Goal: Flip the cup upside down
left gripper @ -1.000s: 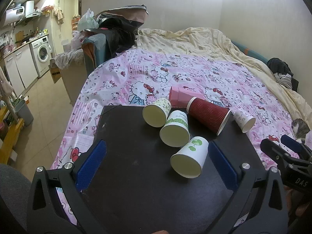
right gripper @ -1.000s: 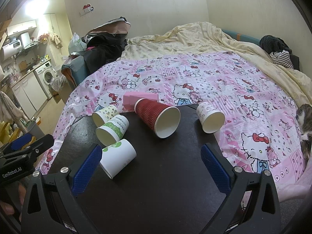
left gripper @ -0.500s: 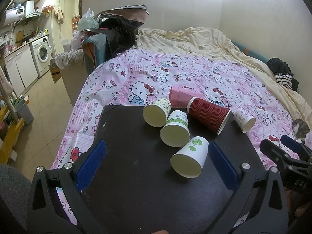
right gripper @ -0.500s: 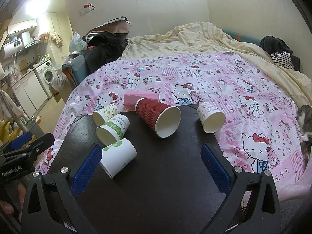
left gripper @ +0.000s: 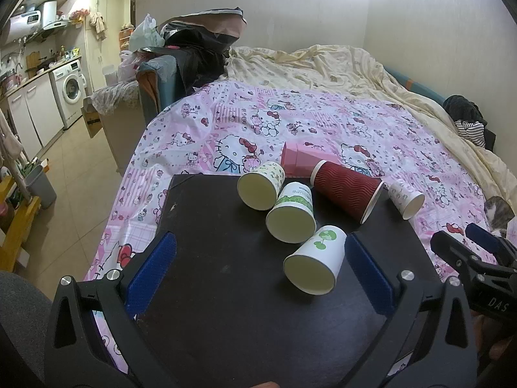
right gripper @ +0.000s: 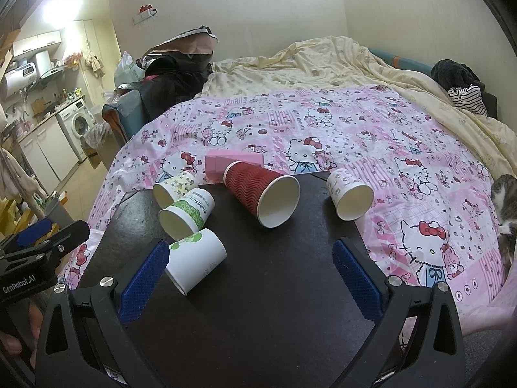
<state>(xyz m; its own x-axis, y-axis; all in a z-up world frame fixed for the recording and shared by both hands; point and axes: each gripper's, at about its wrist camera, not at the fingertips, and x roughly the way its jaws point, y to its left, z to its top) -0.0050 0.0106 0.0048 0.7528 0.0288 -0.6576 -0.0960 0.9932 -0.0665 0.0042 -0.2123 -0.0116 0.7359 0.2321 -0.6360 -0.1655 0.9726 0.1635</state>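
Note:
Several paper cups lie on their sides on a black board (left gripper: 210, 291) (right gripper: 274, 291). The nearest is a white cup with a green tree print (left gripper: 315, 263) (right gripper: 197, 260). Behind it lie a green-banded cup (left gripper: 292, 218) (right gripper: 187, 213), a cream patterned cup (left gripper: 261, 186) (right gripper: 173, 187), a red ribbed cup (left gripper: 347, 190) (right gripper: 263, 195) and a small Hello Kitty cup (left gripper: 405, 199) (right gripper: 350, 197). My left gripper (left gripper: 260, 268) is open and empty, its right pad beside the white cup. My right gripper (right gripper: 250, 274) is open and empty, its left pad beside the same cup.
The board rests on a bed with a pink Hello Kitty sheet (left gripper: 290, 129). A pink box (left gripper: 300, 158) lies just behind the cups. A cat (right gripper: 504, 213) lies at the bed's right edge. A kitchen area with a washing machine (left gripper: 69, 92) is at the left.

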